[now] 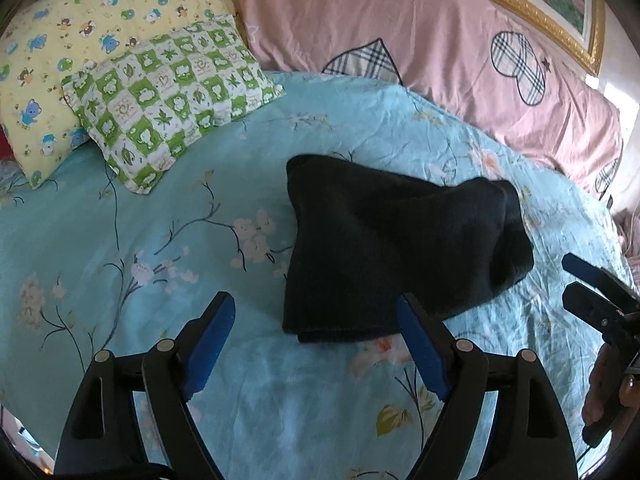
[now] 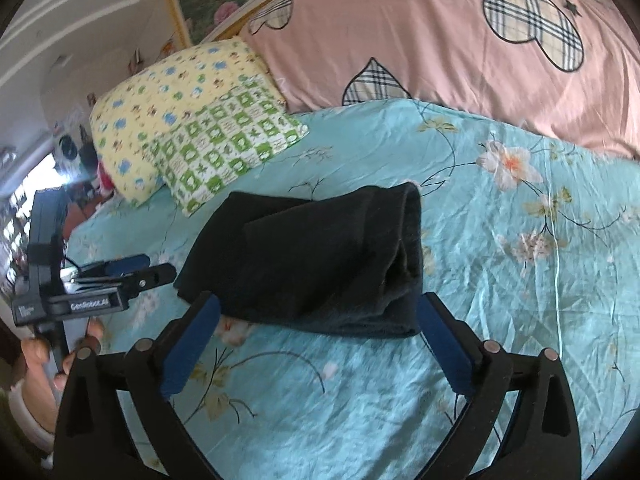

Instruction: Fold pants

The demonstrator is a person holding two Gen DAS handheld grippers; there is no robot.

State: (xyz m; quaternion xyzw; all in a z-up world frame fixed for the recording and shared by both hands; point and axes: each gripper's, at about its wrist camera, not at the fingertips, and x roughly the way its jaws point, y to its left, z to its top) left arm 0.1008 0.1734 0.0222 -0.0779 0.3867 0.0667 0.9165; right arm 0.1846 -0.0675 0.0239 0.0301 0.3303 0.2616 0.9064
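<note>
The black pants (image 1: 396,248) lie folded into a compact bundle on the turquoise floral bed sheet (image 1: 160,240); they also show in the right wrist view (image 2: 320,264). My left gripper (image 1: 316,300) is open and empty, hovering just in front of the bundle's near left corner. My right gripper (image 2: 318,304) is open and empty, its fingers straddling the near edge of the bundle without gripping it. The right gripper shows at the right edge of the left wrist view (image 1: 576,280), and the left gripper at the left of the right wrist view (image 2: 156,266).
A green checked pillow (image 1: 168,100) lies on a yellow cartoon pillow (image 1: 80,52) at the back left. A pink quilt (image 1: 440,32) with plaid hearts runs along the back. A gold-framed picture (image 1: 560,4) hangs behind it.
</note>
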